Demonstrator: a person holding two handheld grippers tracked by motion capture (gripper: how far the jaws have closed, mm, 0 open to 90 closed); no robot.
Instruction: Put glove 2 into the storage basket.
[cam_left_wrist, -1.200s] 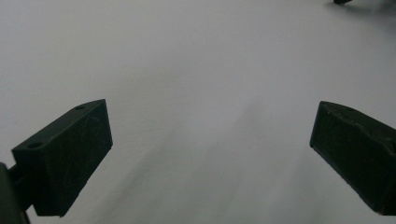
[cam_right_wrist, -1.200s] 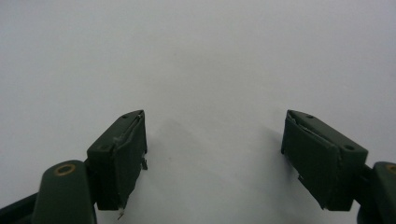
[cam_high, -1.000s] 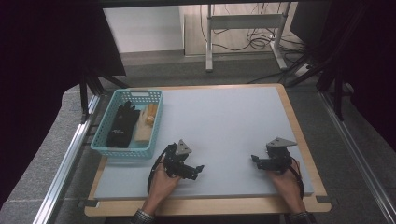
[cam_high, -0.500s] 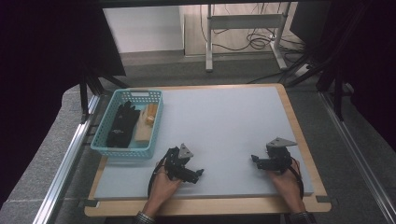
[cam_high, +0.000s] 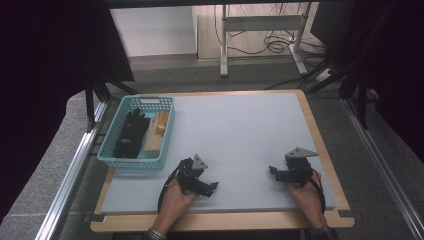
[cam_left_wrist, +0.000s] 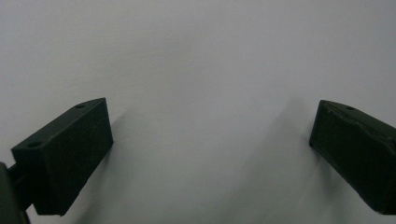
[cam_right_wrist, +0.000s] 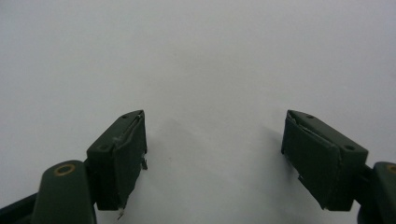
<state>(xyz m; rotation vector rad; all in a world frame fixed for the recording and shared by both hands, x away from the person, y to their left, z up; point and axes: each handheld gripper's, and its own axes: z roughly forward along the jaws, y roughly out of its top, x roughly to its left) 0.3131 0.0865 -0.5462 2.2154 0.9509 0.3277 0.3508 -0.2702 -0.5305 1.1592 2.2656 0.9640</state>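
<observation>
Two black two-jaw grippers at rest low over a pale grey table mat (cam_high: 240, 130) framed by a light wooden board, each held in a hand entering from the near edge. Left gripper (cam_high: 212, 187) angled toward the middle of the mat, jaws spread wide and holding nothing, bare grey surface between them in the left gripper view (cam_left_wrist: 210, 154). Right gripper (cam_high: 272, 170) near the mat's right edge, pointing left, jaws likewise wide apart and empty, nothing but mat between them in the right gripper view (cam_right_wrist: 215, 158). Both tools apparently parked close to the person, likely a ready stance before a reach, open jaws suited to taking hold of something. Nearest things to hand: a turquoise perforated plastic basket (cam_high: 113, 159) at the mat's left edge, just beyond and to the left of the left gripper, well apart from the right one. Inside the basket, a black fabric item resembling a glove (cam_high: 131, 134) along the left side and a light wooden block (cam_high: 154, 140) beside it on the right, a smaller rounded tan piece (cam_high: 161, 127) on the block's far end. Basket contents untouched by either tool; left gripper better placed for a first reach.
</observation>
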